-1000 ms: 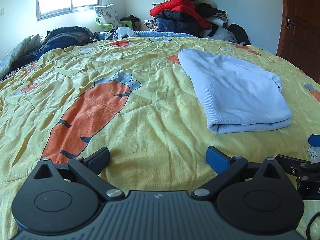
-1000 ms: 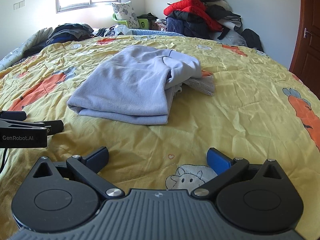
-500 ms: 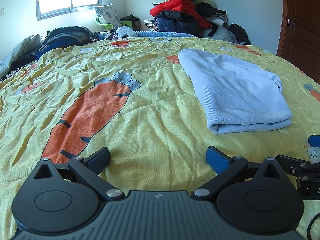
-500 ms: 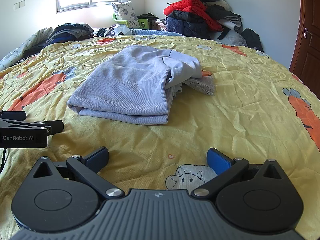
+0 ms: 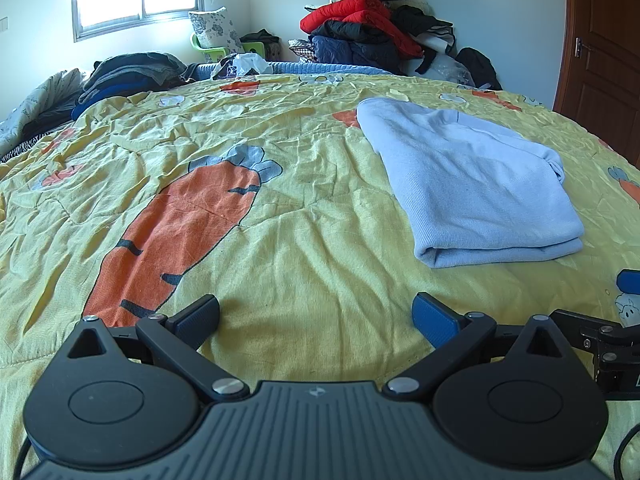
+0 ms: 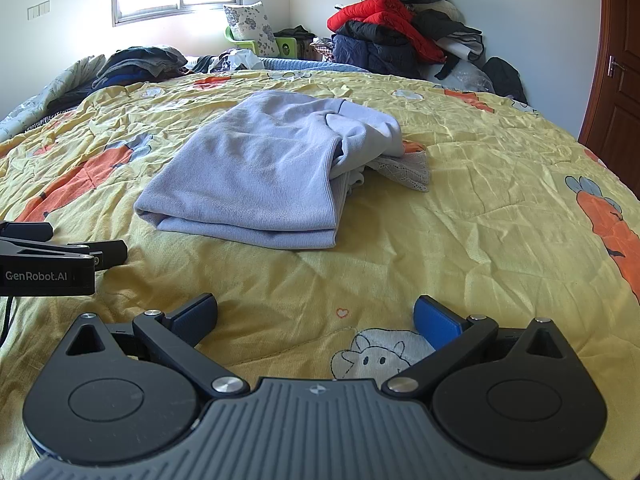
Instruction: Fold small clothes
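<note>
Bedding fills both views: a yellow quilt (image 5: 304, 216) printed with carrots, wide and wrinkled, with a heap of coats (image 6: 400, 36) stacked against the far wall and darker clothes (image 5: 128, 76) piled at the left edge near the window (image 5: 140, 0). On the quilt lies the pale blue garment (image 6: 256, 168), already doubled over, its folded edge facing us and a bunched sleeve or hood with a bit of lace trim (image 6: 404, 170) poking out on its right side. From the left wrist view the same garment sits off to the right of centre; from the right wrist view it lies straight ahead.

Over the last second we see nothing shift: the garment, the quilt and both tools sit just as they did. We read this as a pause, either after a fold or before the next one.

Our left gripper (image 5: 316, 316) rests low over bare quilt, jaws spread wide and empty. Our right gripper (image 6: 316, 316) does likewise, apart and holding nothing, short of the garment's near edge. That untidy right side looks like the remaining work.
</note>
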